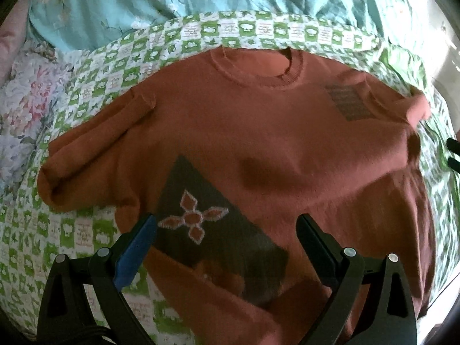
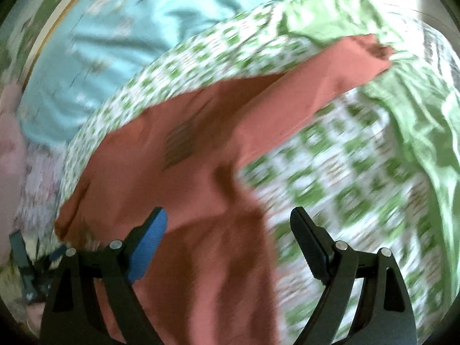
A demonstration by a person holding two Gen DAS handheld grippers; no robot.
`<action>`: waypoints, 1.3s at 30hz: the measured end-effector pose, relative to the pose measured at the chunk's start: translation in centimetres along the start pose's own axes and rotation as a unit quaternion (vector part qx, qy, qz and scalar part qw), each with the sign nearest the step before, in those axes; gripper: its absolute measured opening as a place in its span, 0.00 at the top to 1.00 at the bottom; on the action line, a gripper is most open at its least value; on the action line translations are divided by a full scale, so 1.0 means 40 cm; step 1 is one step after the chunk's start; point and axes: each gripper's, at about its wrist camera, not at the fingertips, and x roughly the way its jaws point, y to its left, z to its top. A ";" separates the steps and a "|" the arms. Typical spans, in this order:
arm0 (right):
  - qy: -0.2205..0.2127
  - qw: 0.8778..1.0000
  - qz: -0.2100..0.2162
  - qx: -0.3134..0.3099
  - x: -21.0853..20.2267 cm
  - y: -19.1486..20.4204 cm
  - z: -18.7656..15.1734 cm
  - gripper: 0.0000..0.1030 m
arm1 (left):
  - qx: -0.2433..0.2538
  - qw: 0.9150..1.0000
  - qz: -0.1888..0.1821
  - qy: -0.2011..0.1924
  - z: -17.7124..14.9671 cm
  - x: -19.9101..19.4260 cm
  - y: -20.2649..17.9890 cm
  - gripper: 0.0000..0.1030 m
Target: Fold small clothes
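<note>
With both the left tool (image 1: 227, 227) and right tool (image 2: 227, 224) wide open and empty, the sweater (image 1: 258, 143) risks bunching if pinched through both layers.

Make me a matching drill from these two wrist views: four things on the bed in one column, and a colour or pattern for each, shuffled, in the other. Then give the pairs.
Column one:
1. sweater
2. quilt under the sweater
3. sheet at the far side of the bed
4. triangular patch on the sweater's front

Column two:
A. pale blue with a flower print
B. dark grey with a four-petal motif
C. rust red
D. green and white check

Pairs: 1-C, 2-D, 3-A, 4-B
</note>
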 end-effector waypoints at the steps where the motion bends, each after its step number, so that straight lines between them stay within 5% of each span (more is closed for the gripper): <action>1: -0.009 1.000 -0.005 0.008 -0.007 -0.025 0.020 0.15 | -0.003 1.000 0.002 0.000 0.014 0.007 0.002 0.05; 13: -0.090 0.983 -0.054 0.152 0.023 -0.376 0.272 0.17 | -0.042 0.999 0.014 -0.006 0.163 0.079 0.034 0.05; 17: -0.110 0.972 -0.078 0.191 0.067 -0.495 0.358 0.35 | -0.059 0.998 0.022 0.001 0.201 0.122 0.047 0.05; 24: -0.133 0.960 -0.111 0.219 0.157 -0.643 0.499 0.38 | -0.087 0.996 0.017 0.025 0.248 0.202 0.038 0.05; 26: -0.133 0.959 -0.117 0.221 0.178 -0.665 0.524 0.46 | -0.085 0.996 0.014 0.027 0.256 0.216 0.025 0.05; 29: -0.126 0.963 -0.110 0.210 0.186 -0.664 0.543 0.91 | -0.078 0.996 0.007 0.030 0.262 0.230 0.004 0.05; 34: -0.136 0.973 -0.069 0.173 0.125 -0.553 0.521 0.93 | -0.076 0.997 -0.012 0.030 0.263 0.230 -0.014 0.05; 39: -0.129 0.986 0.032 0.104 0.051 -0.297 0.450 0.93 | -0.077 0.996 -0.029 0.020 0.248 0.199 -0.003 0.05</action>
